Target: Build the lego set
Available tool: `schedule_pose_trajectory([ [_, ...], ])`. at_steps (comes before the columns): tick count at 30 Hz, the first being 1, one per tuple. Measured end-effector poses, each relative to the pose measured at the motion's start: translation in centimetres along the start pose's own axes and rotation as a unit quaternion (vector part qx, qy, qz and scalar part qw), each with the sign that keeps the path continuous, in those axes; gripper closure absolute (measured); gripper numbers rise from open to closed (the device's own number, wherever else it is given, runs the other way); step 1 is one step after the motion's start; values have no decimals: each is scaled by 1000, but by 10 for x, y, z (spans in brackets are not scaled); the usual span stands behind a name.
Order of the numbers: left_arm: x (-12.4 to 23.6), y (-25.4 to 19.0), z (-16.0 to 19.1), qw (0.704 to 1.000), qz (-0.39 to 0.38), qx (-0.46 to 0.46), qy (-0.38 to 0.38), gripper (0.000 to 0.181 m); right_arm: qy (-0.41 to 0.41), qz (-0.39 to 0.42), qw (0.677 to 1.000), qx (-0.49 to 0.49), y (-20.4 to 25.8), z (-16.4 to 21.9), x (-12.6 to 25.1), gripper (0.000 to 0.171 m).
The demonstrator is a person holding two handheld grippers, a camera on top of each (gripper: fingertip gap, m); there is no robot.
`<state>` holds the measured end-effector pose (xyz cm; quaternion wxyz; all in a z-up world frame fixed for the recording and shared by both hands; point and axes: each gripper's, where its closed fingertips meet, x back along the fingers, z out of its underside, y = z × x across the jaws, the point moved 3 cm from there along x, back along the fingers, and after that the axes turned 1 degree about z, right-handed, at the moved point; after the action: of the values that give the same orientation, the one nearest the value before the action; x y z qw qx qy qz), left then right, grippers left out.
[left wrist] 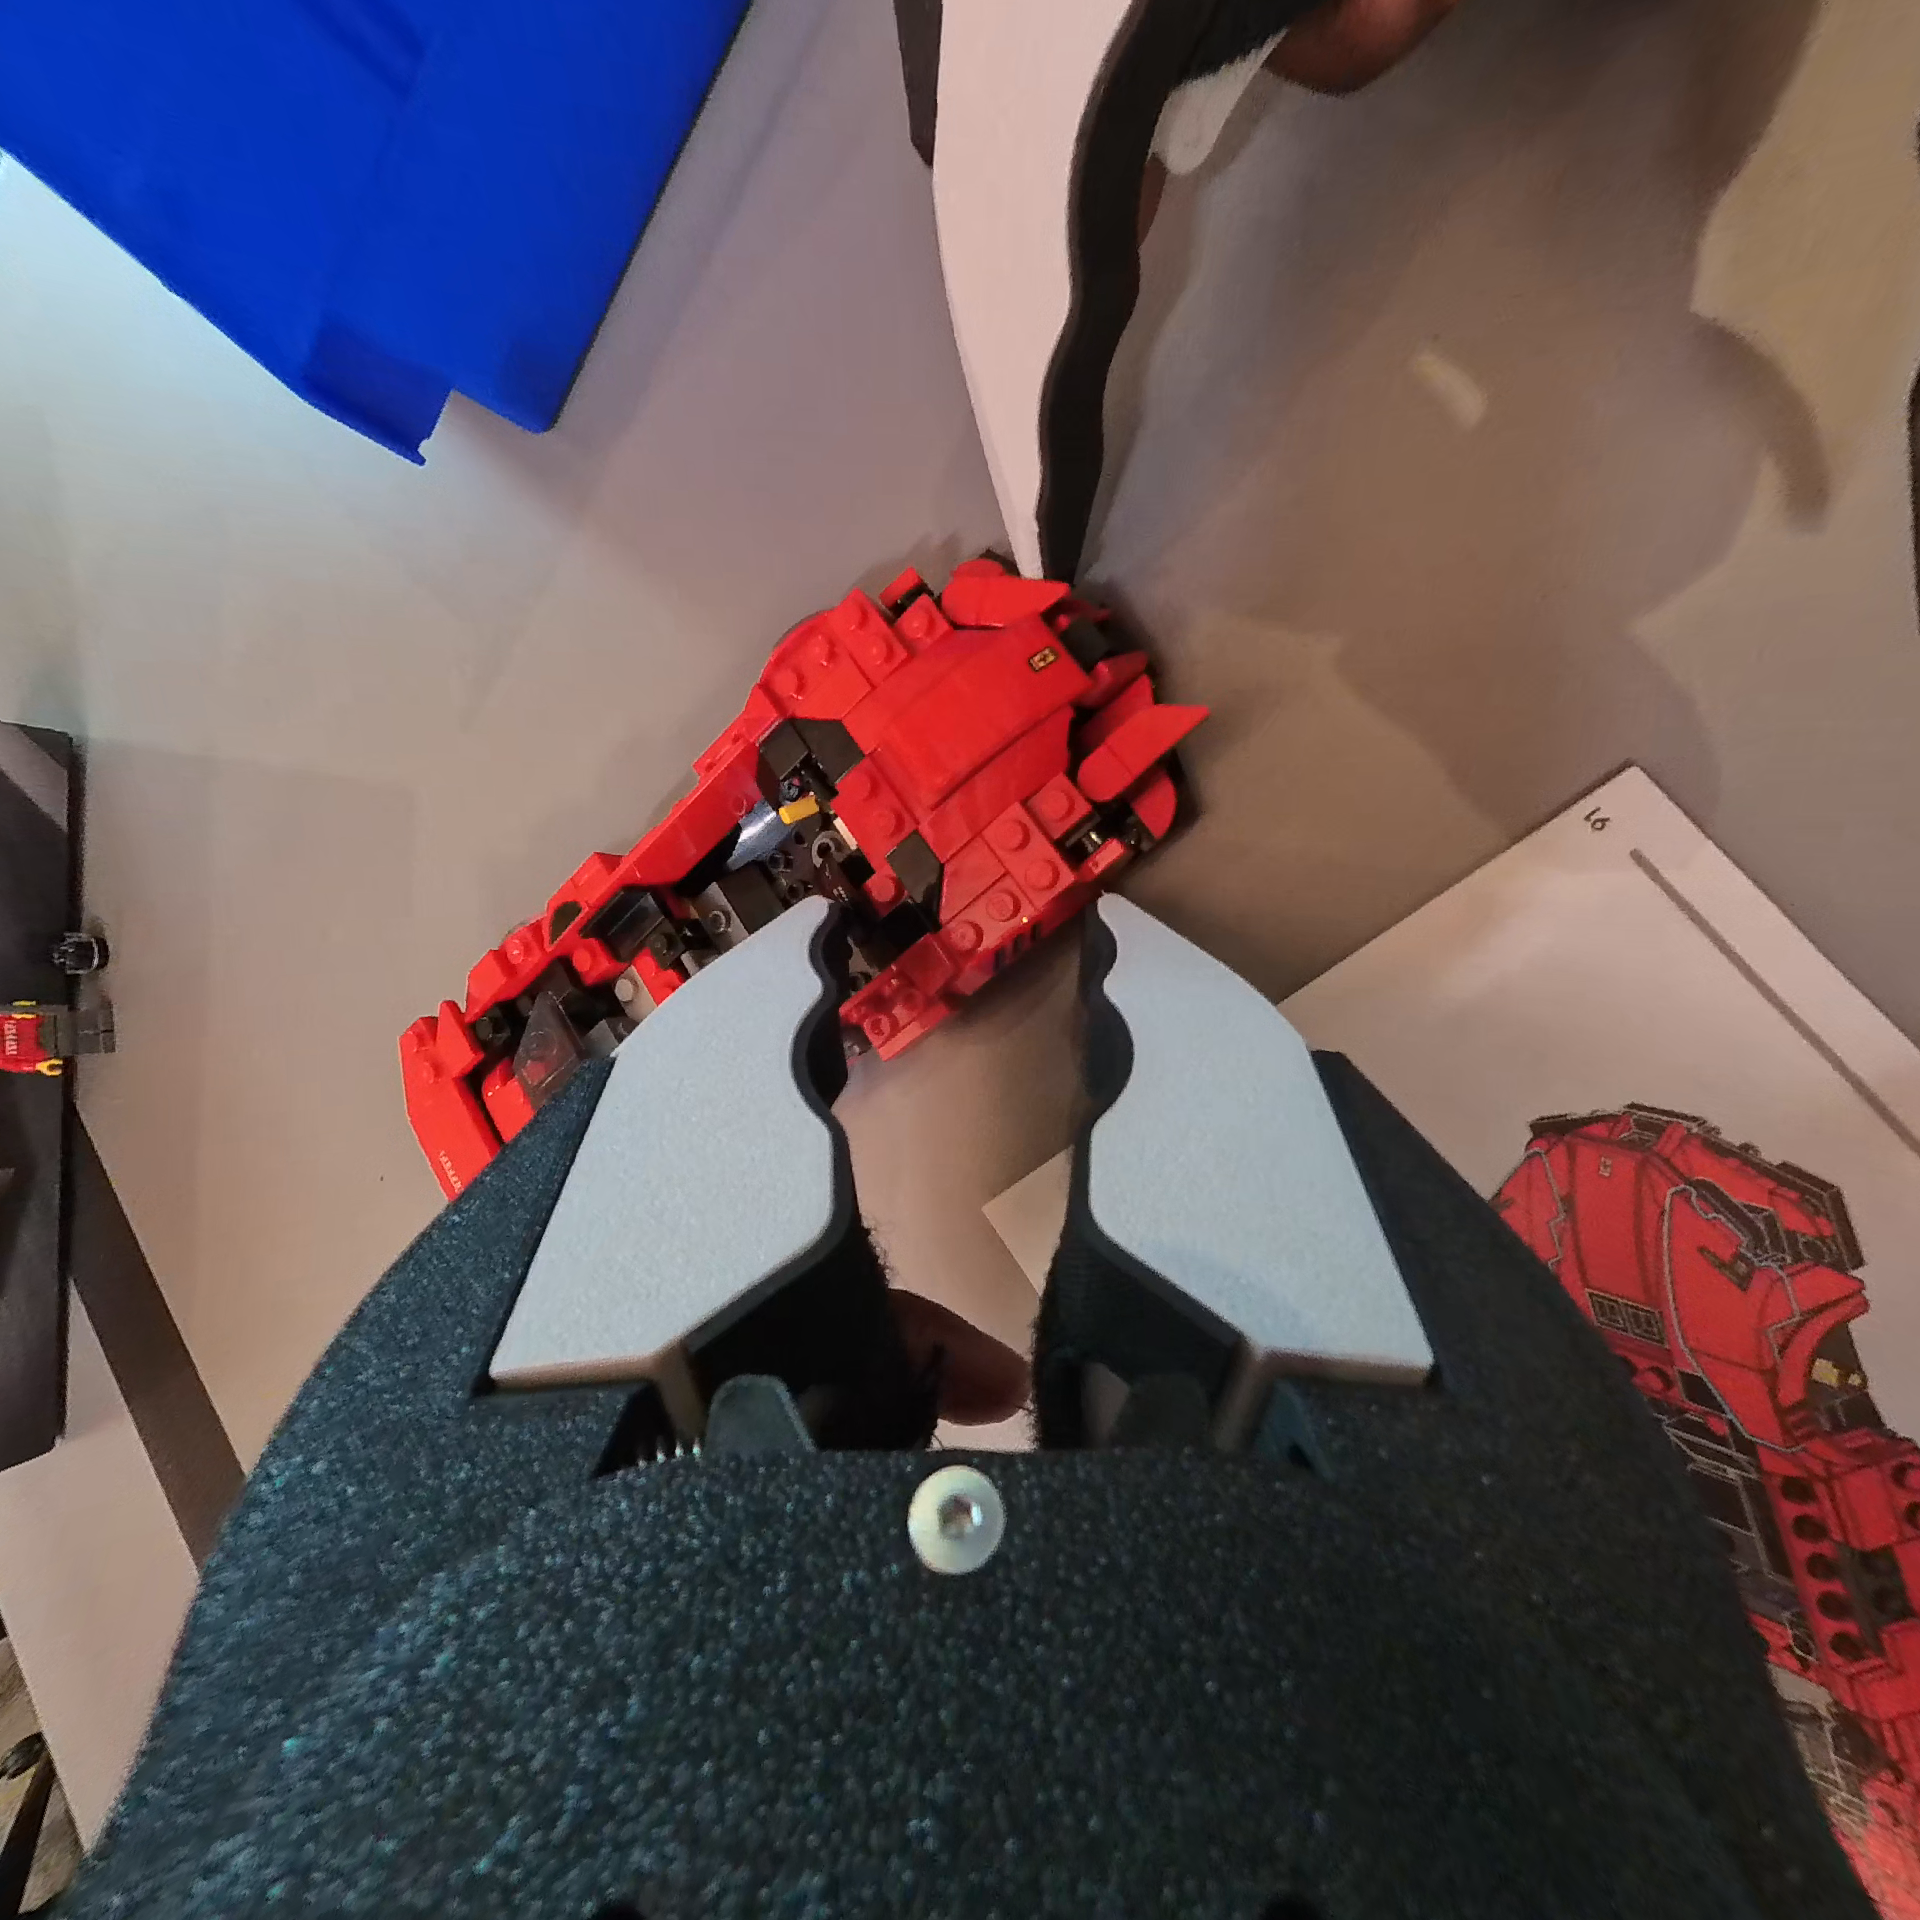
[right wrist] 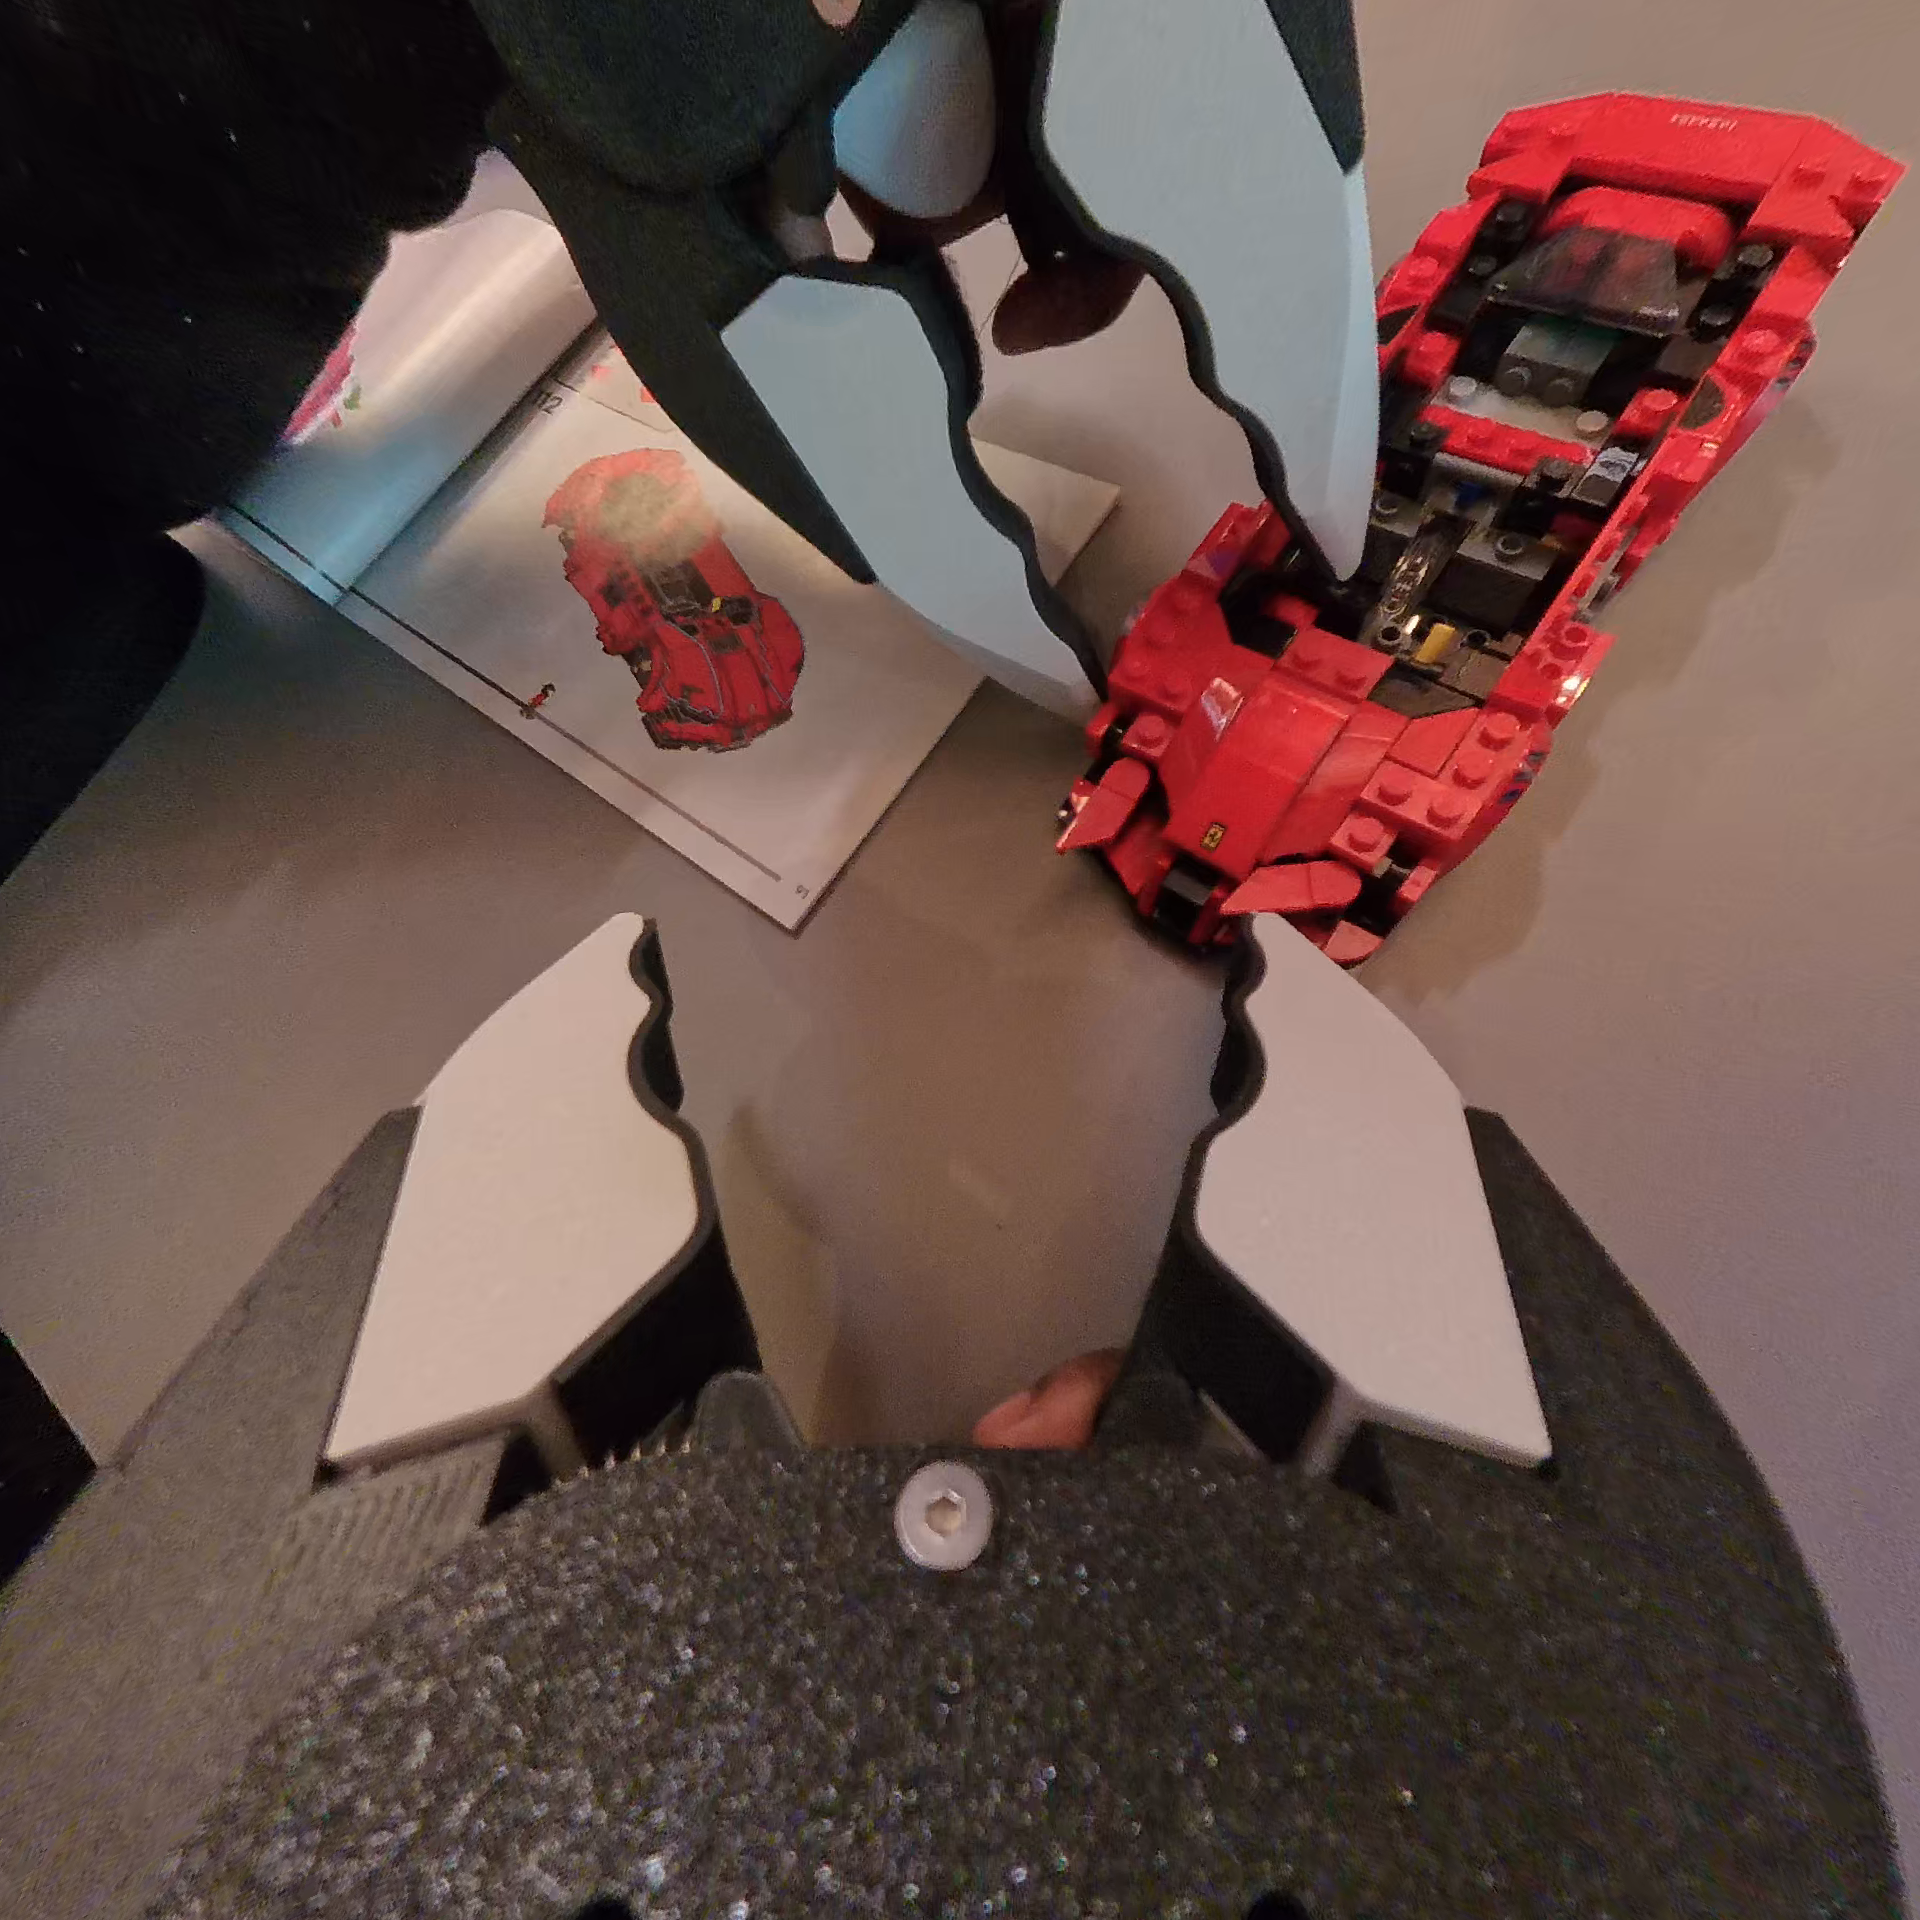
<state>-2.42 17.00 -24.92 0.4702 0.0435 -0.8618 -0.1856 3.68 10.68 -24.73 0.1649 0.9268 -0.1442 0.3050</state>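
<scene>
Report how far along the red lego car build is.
Done: the red car has its nose, sides and rear bodywork on, and it sits on the table beside the open instruction booklet. In hand: the left gripper straddles the car's side, one finger in the open cockpit, holding nothing; the right gripper is open and empty at the nose. Left: the cockpit is still uncovered.

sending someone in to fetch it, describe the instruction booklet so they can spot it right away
On the pale grey table sits a half-built red lego car. Just beside the car's nose end lies the instruction booklet, open flat. It is the only paper thing there, a white page printed with a red drawing of the same car.
</scene>
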Motion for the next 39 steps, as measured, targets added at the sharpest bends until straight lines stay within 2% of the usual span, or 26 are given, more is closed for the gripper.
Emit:
schedule_pose_trajectory([
  [18, -1, -1, -1, 1000, 6, -5, -3, 137, 4, -4, 1000, 3, -6, 0, 3, 71],
  [29, -1, -1, -1, 1000, -1, 2, 1, 137, 33, 27, 999, 3, -6, -1, -1, 61],
  [32, -1, -1, -2, 1000, 0, -1, 4, 137, 25, 19, 999, 6, -9, 0, 4, 70],
  [35, -1, -2, -1, 1000, -5, 0, -3, 138, -5, 66, 997, 42, -21, -1, 16, 95],
  [39, -1, -2, -2, 1000, -6, -3, -5, 139, -31, 160, 983, 79, -24, -3, 16, 96],
])
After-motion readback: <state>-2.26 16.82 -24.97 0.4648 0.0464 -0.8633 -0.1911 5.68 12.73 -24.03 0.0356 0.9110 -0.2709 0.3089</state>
